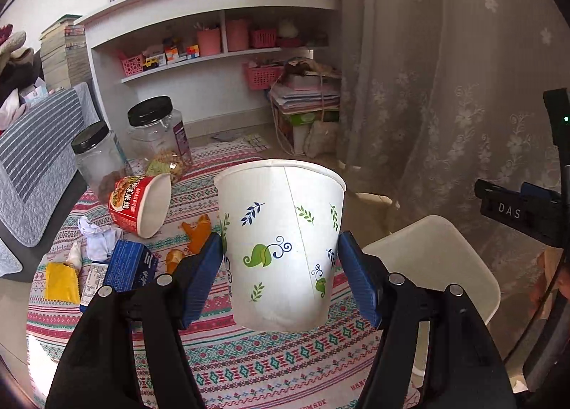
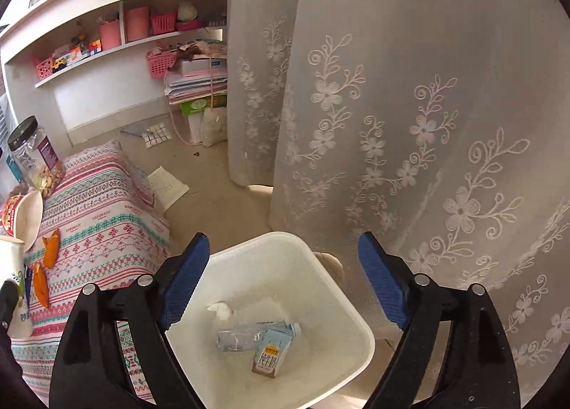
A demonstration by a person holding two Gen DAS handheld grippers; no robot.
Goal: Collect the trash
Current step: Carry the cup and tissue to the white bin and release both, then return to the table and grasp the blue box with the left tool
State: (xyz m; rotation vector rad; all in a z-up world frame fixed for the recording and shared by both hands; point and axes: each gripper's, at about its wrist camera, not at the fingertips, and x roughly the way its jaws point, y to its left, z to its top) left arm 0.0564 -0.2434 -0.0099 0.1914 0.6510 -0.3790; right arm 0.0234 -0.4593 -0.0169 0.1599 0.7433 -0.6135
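My left gripper [image 1: 280, 252] is shut on a white paper cup [image 1: 281, 241] with leaf prints and holds it upright above the patterned tablecloth [image 1: 249, 362]. My right gripper [image 2: 283, 270] is open and empty, hanging over the white trash bin [image 2: 356, 330], which holds a milk carton [image 2: 270, 352], a crushed bottle [image 2: 235, 339] and a tissue [image 2: 220, 309]. On the table lie a tipped red noodle cup [image 1: 140, 204], a blue box [image 1: 130, 265], a yellow wrapper [image 1: 60, 282], crumpled tissue [image 1: 96, 234] and orange peels [image 1: 197, 231].
Two black-lidded clear jars [image 1: 158, 135] stand at the table's far side. The bin also shows in the left wrist view [image 1: 438, 256], right of the table. A lace curtain [image 2: 409, 106] hangs behind the bin. White shelves [image 1: 213, 53] stand at the back; a grey sofa [image 1: 32, 167] is on the left.
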